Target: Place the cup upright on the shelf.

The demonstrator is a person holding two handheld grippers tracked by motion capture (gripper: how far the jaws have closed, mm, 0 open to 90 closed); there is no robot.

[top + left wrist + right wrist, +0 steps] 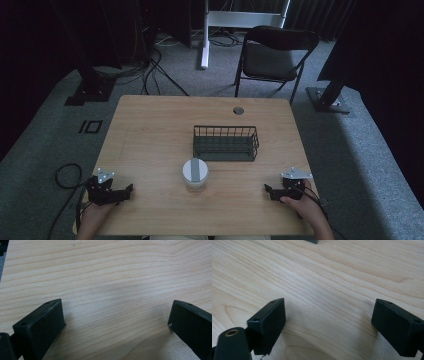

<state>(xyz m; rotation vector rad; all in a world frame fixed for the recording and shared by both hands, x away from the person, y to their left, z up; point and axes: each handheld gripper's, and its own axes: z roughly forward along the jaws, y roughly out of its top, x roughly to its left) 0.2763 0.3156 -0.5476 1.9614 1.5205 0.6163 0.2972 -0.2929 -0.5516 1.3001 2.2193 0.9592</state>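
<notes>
Seen from above, a wooden table holds a white jar with a grey lid near its centre, a dark wire basket just beyond at one o'clock. The left gripper rests at the jar's eight o'clock, the right gripper at four o'clock — both with jaws spread wide, holding nothing, well apart from the jar.

High view overhead; gripper views graze table.

Right tool: right jaw cut off by the frame's right and bottom edges. Left tool: both jaws cut by the bottom edge. Dark corner cropped at top edge, unidentifiable. Jar contents too small to tell; basket interior dim.
</notes>
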